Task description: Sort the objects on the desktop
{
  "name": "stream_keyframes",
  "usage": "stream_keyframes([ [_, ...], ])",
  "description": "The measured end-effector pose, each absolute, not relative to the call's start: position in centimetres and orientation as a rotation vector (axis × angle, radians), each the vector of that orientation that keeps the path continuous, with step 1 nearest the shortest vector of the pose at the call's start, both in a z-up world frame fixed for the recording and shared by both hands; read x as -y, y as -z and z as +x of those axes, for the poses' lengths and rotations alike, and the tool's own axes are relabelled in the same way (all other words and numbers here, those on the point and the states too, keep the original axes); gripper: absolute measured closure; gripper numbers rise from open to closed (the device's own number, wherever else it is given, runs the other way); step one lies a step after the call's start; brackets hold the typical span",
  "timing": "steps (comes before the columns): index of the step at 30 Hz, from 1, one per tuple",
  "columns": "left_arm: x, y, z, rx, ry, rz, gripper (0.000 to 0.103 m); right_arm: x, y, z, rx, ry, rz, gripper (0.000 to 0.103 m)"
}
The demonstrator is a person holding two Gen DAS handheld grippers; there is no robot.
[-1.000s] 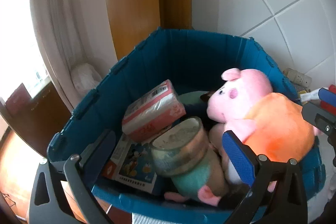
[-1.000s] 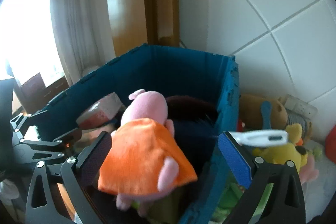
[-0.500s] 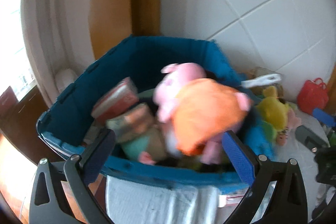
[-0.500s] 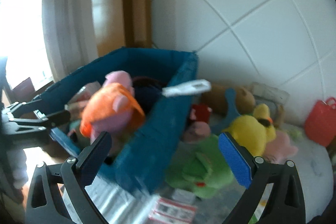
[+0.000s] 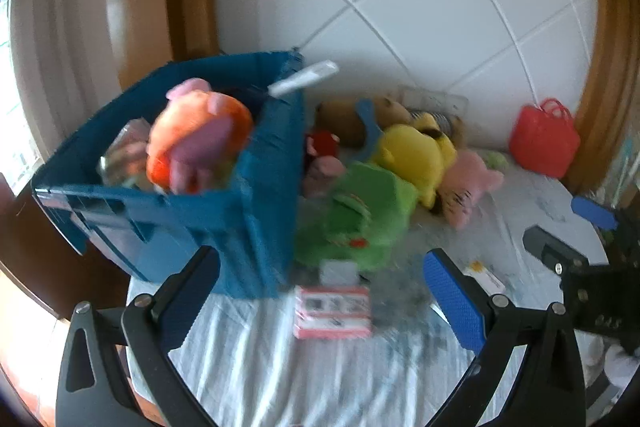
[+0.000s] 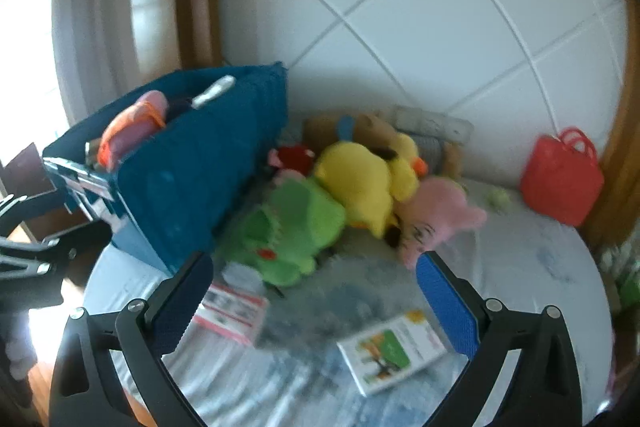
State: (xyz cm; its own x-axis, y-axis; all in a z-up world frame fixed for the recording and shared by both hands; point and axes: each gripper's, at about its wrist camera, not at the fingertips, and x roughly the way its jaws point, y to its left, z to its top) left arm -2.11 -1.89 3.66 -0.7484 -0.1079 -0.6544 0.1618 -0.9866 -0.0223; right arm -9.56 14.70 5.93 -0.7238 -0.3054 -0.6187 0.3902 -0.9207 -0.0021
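Left gripper (image 5: pixel 320 299): jaws spread wide, nothing between the blue pads, held above the near edge of the surface. Right gripper (image 6: pixel 314 297): jaws likewise wide apart and empty, raised over the near edge, visible at the right margin of the left wrist view

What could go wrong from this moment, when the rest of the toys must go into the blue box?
Three risks, as I judge them:
1. The blue box already looks full: the pig plush in orange rises above its rim, so another toy might roll out.
2. The white stick lies across the box's corner and could be knocked off.
3. The green plush leans against the yellow plush; pulling one may drag the other.
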Motion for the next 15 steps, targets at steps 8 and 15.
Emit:
stream_keyframes([
  [8, -2.4, -3.7, 0.4, -0.041, 2.848, 1.066, 0.0, -18.6, -5.5, -6.7, -0.133, 2.638, 0.935, 0.0],
  [15, -2.2, -3.6, 1.2, -0.034, 2.854, 1.074, 0.0, -18.8, -5.1, -5.3, -0.126, 2.656, 0.96, 0.0],
])
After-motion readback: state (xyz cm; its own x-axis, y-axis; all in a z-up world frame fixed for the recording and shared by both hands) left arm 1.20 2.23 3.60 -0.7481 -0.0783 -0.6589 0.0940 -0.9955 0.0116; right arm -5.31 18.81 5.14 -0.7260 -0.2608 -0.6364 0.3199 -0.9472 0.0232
